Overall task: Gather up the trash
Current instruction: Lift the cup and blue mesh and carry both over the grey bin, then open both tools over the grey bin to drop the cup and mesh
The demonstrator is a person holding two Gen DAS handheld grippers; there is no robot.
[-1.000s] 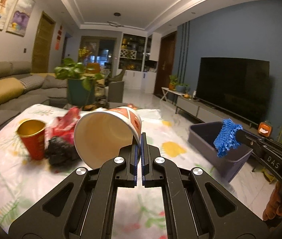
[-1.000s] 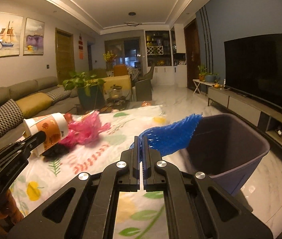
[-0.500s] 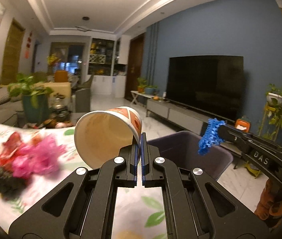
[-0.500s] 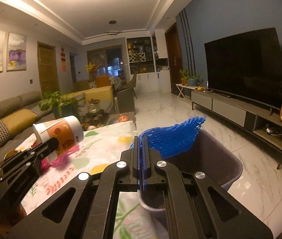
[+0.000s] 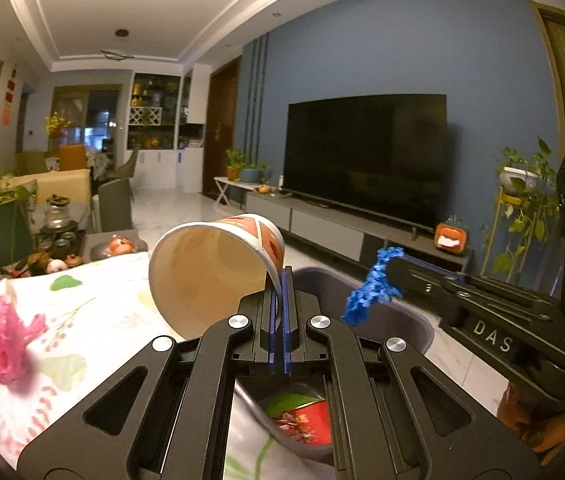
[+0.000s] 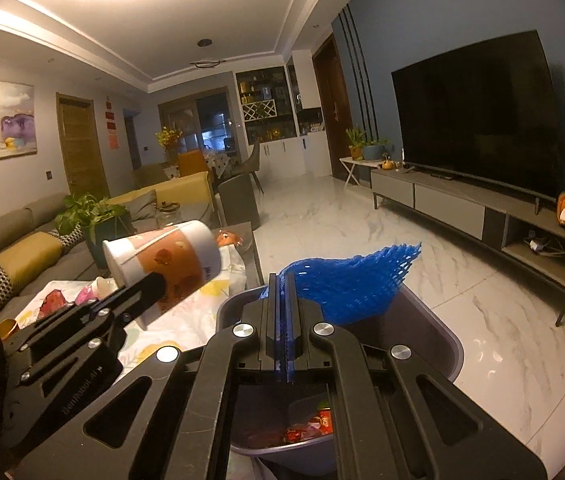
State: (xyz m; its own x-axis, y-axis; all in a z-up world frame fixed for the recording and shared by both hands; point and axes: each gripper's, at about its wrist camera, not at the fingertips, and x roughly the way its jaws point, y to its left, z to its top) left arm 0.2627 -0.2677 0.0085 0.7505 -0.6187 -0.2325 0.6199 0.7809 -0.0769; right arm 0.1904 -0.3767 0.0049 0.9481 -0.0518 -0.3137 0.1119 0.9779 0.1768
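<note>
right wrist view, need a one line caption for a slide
Right gripper holds blue foam net over the grey bin; left gripper brings a paper cup alongside.

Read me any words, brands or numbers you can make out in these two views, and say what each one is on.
"DAS": on the side of the right gripper, in the left wrist view; anything beyond those letters is cut off.
Embossed wording on the left gripper body: too faint to read.
Blue print on the paper cup: too blurred.
Red packaging in the trash bin: too small.
</note>
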